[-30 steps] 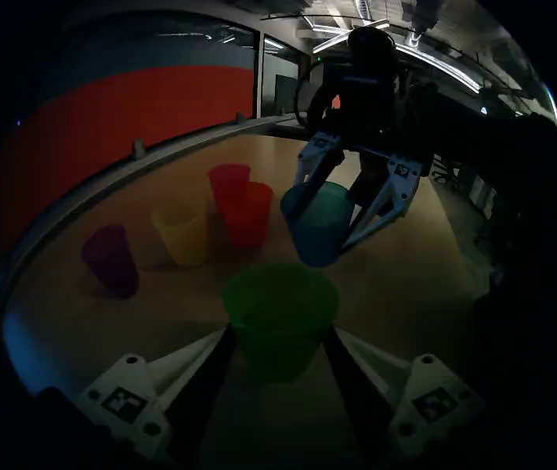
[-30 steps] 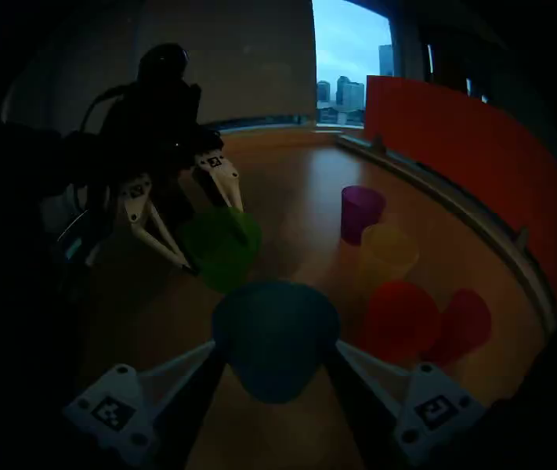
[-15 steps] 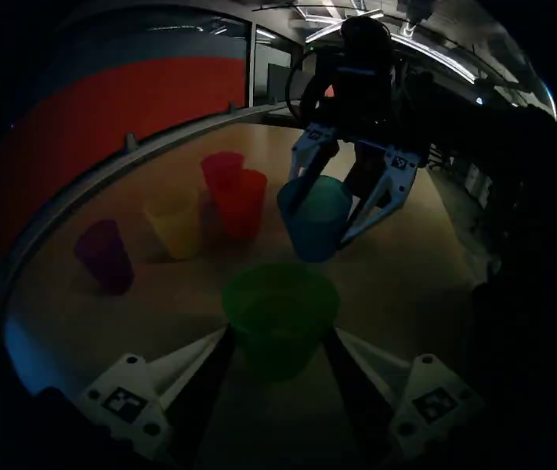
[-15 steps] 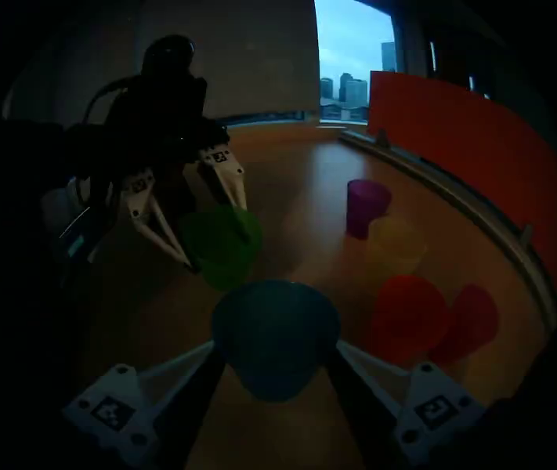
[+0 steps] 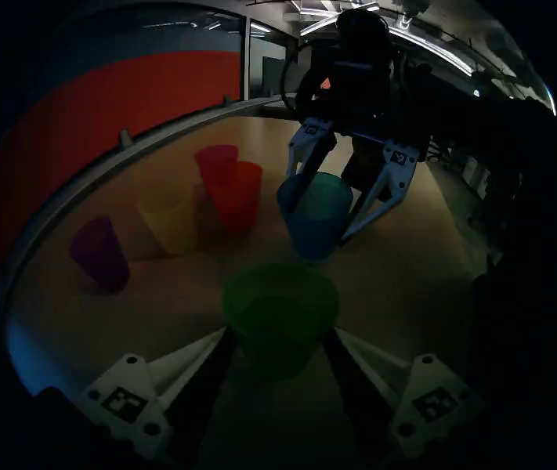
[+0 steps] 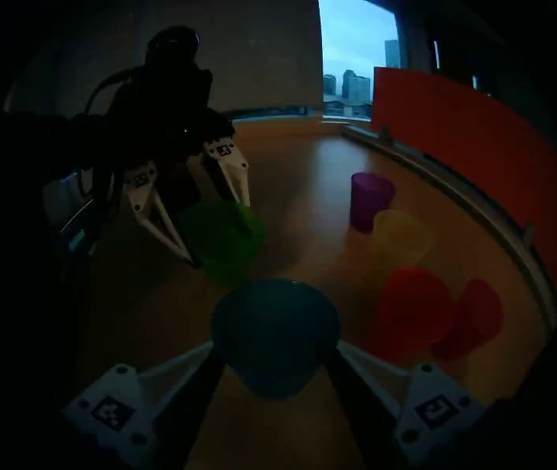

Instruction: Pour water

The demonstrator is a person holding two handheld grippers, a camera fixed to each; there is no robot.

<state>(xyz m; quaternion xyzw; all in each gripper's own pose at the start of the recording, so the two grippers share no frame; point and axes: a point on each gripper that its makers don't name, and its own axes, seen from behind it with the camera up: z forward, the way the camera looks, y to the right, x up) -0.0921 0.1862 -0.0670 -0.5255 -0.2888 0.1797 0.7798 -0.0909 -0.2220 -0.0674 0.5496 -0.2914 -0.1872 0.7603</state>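
Holding the green cup (image 5: 280, 313) upright, I have the left gripper (image 5: 278, 335) with its fingers clamped on the cup's two sides, low in the left gripper view over the worktop (image 5: 411, 266). Facing it, the right gripper (image 6: 276, 346) has its fingers clamped on the blue cup (image 6: 275, 333), also upright, its rim near the green cup's but apart from it.

Over the last second very little has changed. The two cups keep their stand-off and neither has tipped. The scene has only drifted a touch, with the blue cup sitting slightly higher in the left gripper view than before. I judge that the pour has not begun and I am still lining up. The light is too dim to tell me which cup holds water.

Off to the side, a purple cup (image 5: 99, 252), a yellow cup (image 5: 168, 219), a red cup (image 5: 237, 192) and a pink cup (image 5: 215, 160) behind it stand in a loose row along the red panel (image 5: 106, 110), clear of both held cups.
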